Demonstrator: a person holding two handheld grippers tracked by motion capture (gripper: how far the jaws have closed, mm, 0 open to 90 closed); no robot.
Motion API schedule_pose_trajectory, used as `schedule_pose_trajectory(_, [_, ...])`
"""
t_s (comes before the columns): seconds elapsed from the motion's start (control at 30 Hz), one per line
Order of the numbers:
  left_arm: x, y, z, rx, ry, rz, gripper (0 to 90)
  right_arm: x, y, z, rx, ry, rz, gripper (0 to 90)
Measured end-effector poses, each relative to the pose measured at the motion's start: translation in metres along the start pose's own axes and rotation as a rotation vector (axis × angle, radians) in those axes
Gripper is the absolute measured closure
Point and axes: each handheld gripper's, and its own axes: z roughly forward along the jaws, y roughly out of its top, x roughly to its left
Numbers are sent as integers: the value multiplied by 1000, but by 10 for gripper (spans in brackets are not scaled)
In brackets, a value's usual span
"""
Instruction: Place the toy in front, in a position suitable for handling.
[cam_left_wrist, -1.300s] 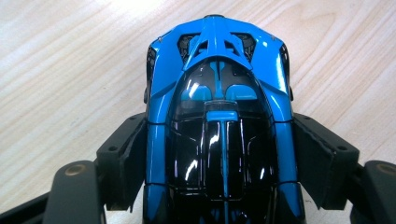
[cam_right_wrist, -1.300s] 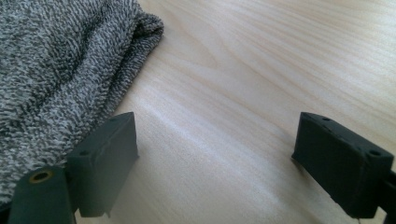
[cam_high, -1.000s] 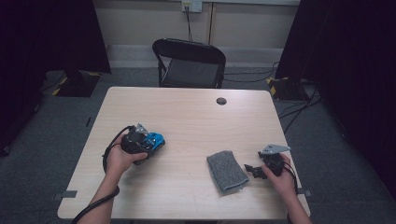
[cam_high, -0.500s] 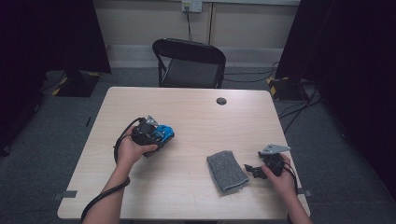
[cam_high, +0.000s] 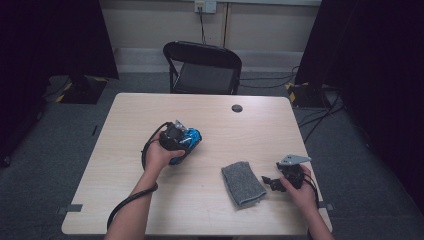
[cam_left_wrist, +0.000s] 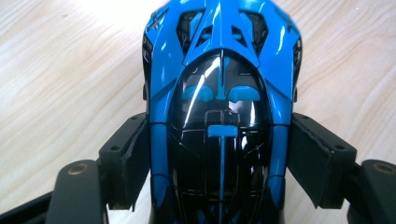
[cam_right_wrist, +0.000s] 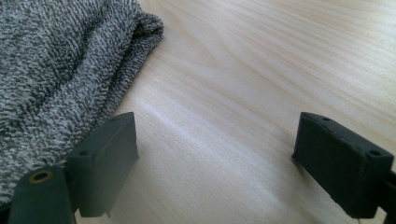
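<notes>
A glossy blue and black toy car (cam_left_wrist: 219, 70) sits between the jaws of my left gripper (cam_left_wrist: 219, 154), both pads pressing its sides. In the high view the left gripper (cam_high: 186, 144) holds that car (cam_high: 192, 137) over the table's left-middle. My right gripper (cam_high: 268, 183) rests low near the front right edge, jaws open with nothing but bare wood between them. A folded grey cloth (cam_high: 242, 182) lies flat just left of it. In the right gripper view the cloth (cam_right_wrist: 56, 70) reaches the left fingertip (cam_right_wrist: 109, 158) of the right gripper (cam_right_wrist: 217, 154).
The light wooden table (cam_high: 225, 125) carries a small black round disc (cam_high: 236, 108) near its far edge. A black folding chair (cam_high: 205, 65) stands behind the table. Cables trail from both grippers, and dark curtains flank the room.
My left gripper has carried the blue car to the right and a little farther from the person. The right gripper and the cloth have stayed put.
</notes>
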Motion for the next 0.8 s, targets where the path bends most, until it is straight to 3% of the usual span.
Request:
schedule_pose_trajectory(0.37, [-7,15,23,42,2,20,277,0,0,0,0,-2,-1,129])
schedule_pose_trajectory(0.8, [-6,18,36,44,7,-11,276,0,0,0,0,-2,1,129])
